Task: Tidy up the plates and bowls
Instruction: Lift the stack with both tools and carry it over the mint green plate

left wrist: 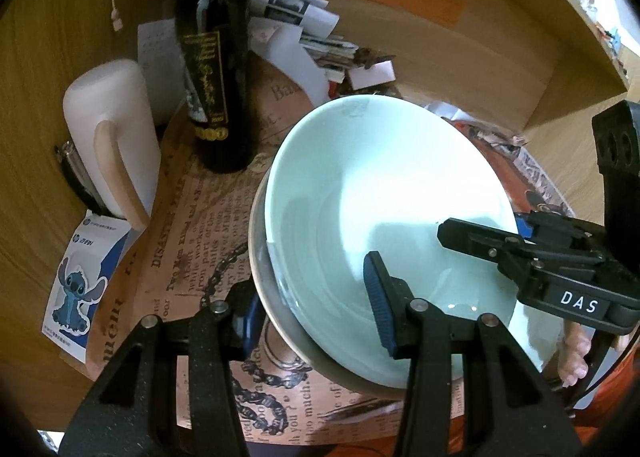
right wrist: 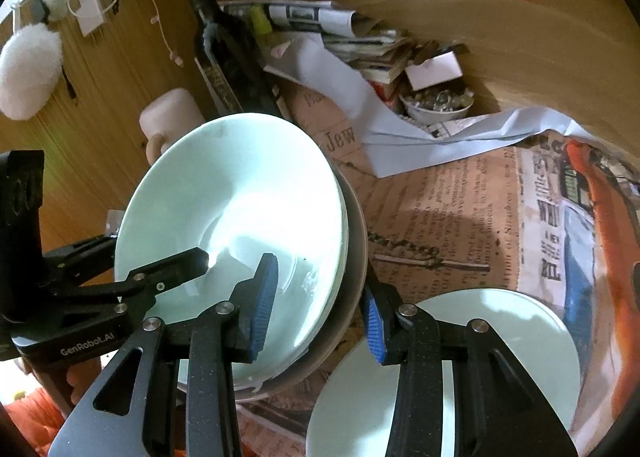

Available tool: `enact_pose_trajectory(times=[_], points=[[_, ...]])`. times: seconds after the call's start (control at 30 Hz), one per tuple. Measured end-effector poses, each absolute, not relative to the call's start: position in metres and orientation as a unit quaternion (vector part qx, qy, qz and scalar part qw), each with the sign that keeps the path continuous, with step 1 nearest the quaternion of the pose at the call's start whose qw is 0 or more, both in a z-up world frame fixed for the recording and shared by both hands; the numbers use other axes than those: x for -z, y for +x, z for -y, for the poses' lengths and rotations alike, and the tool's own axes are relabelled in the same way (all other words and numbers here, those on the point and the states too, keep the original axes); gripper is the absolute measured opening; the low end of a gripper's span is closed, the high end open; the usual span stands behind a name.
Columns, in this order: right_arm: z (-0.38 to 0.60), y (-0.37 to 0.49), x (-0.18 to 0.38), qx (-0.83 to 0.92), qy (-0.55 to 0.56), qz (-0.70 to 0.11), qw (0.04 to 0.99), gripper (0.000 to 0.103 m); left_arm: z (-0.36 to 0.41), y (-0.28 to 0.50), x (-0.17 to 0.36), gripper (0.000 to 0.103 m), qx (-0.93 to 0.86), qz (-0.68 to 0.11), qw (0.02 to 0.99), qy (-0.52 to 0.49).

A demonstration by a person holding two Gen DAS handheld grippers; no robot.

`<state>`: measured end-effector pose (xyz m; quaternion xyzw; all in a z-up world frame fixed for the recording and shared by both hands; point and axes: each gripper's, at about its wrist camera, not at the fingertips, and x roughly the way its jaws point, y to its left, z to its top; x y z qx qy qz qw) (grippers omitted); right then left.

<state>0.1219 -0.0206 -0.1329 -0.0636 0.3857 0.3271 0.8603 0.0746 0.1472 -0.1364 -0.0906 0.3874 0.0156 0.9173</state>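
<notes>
Both grippers pinch the same stack of dishes from opposite sides. On the left gripper point(left wrist: 316, 309), one blue-padded finger point(left wrist: 380, 305) lies inside the pale green bowl point(left wrist: 384, 193) and the other sits outside, under the rim of the grey bowl point(left wrist: 260, 277) beneath it, so the jaws are clamped across the walls of the stack. On the right gripper point(right wrist: 320, 309), one blue pad point(right wrist: 264, 305) is likewise inside the pale green bowl point(right wrist: 224, 193) and the other point(right wrist: 374, 325) outside the grey bowl point(right wrist: 356, 241), closed on the opposite rim. Each gripper shows in the other's camera, reaching in over the bowl's edge.

Going by size: the wooden desk point(left wrist: 36, 161) with its raised back panel is the largest thing, and sheets of brown newspaper-print paper point(right wrist: 440, 209) cover it. The nested bowls sit tilted above that paper. A white plate point(right wrist: 520, 345) lies flat on the paper just beside the stack, partly hidden by the right gripper's finger. A dark wine bottle point(left wrist: 208, 57) stands upright behind the bowls, with a white jug point(left wrist: 116, 137) near it. A heap of folded newspapers point(right wrist: 360, 41) rests against the back panel, a small bowl of trinkets point(right wrist: 436, 105) next to it. A cartoon sticker card point(left wrist: 76, 289) lies at the desk's edge.
</notes>
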Motion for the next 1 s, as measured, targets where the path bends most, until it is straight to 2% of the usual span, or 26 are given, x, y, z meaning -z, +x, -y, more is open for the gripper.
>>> enact_pose_trajectory(times=[1.0], points=[[0.104, 0.083, 0.108, -0.267, -0.039, -0.337, 0.902, 0.035, -0.069, 0.071, 0.122, 0.046, 0.056, -0.358, 0.930, -0.064]])
